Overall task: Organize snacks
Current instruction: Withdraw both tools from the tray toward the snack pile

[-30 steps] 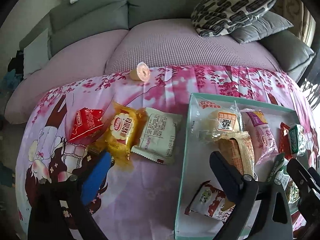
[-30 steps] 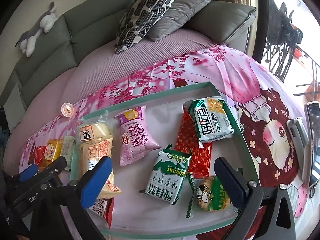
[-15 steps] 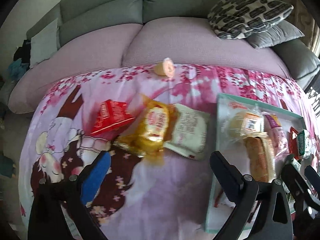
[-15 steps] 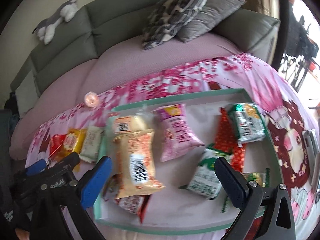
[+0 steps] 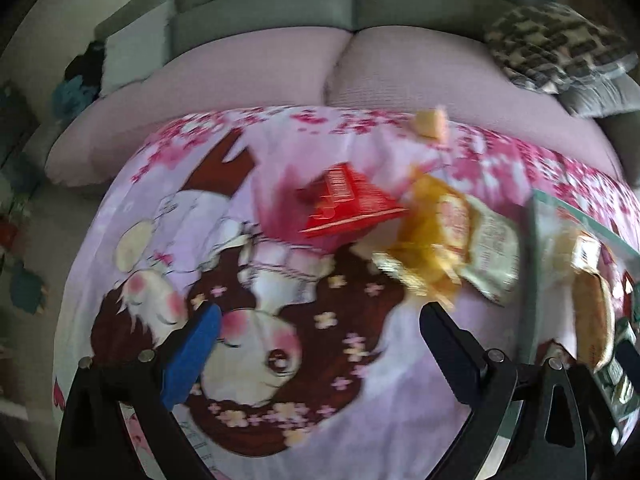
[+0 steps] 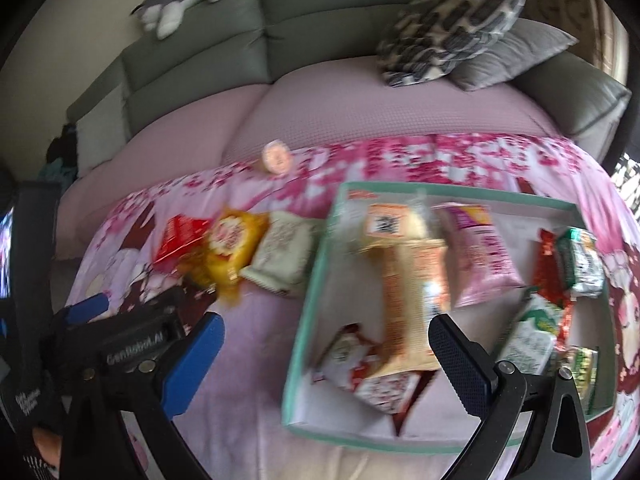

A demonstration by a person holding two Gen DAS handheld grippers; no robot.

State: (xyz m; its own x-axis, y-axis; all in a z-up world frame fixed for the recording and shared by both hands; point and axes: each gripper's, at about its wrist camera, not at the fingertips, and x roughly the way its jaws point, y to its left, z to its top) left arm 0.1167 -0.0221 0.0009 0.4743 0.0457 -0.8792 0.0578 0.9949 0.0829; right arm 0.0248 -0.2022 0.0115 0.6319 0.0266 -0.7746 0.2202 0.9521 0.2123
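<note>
Left gripper (image 5: 316, 344) has swung off the mint-rimmed white tray (image 6: 310, 300) toward the cartoon-print pink cloth's (image 5: 280, 420) left end; right gripper (image 6: 326, 354) has drifted left over the tray's near-left corner. Both jaws apart, holding nothing. Judged: left is lining up on the loose row just left of the tray's left rim — white packet (image 6: 282, 258), yellow packet (image 6: 230, 250), red packet (image 5: 346, 206); small round jelly cup (image 6: 276, 157) at the cloth's far edge.

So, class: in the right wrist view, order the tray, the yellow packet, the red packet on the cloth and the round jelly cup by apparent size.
1. Tray, clearly largest.
2. Yellow packet.
3. Red packet, looking somewhat smaller than the yellow, though blur makes this unsure.
4. Jelly cup, smallest, though it lies farthest from the camera.
</note>
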